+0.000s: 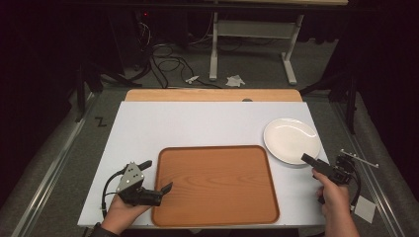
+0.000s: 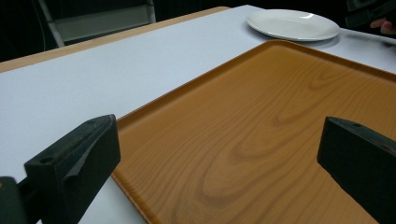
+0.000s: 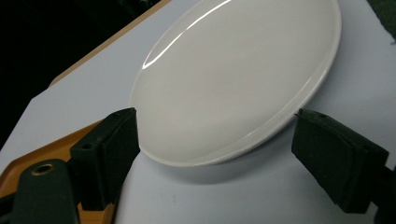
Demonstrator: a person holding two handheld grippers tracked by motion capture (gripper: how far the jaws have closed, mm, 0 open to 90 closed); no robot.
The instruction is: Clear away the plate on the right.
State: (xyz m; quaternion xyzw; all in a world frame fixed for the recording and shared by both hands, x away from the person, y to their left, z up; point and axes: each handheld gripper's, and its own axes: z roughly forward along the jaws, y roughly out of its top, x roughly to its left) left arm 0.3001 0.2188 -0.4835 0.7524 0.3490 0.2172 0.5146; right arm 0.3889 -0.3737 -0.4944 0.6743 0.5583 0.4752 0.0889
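A white plate point(image 1: 290, 139) lies at the right of the white tabletop point(image 1: 197, 123). My right gripper point(image 1: 312, 162) is at its near right rim. In the right gripper view the plate point(image 3: 233, 79) lies ahead, and my right gripper point(image 3: 215, 121) is open with a jaw on either side of its near rim, neither pad pressing. A wooden tray point(image 1: 215, 182) lies at the front middle, bare. My left gripper point(image 1: 155, 176) is open across its left rim. In the left gripper view, one jaw of my left gripper point(image 2: 219, 128) is over the table and one over the tray point(image 2: 243, 130).
The tray's corner point(image 3: 46, 151) lies just left of the plate. Beyond the tray lies the plate point(image 2: 292, 24), with the right hand point(image 2: 385, 25) beside it. A wooden strip point(image 1: 212, 95) borders the table's far edge. Cables point(image 1: 168, 64) and a desk frame point(image 1: 252, 44) stand on the floor behind.
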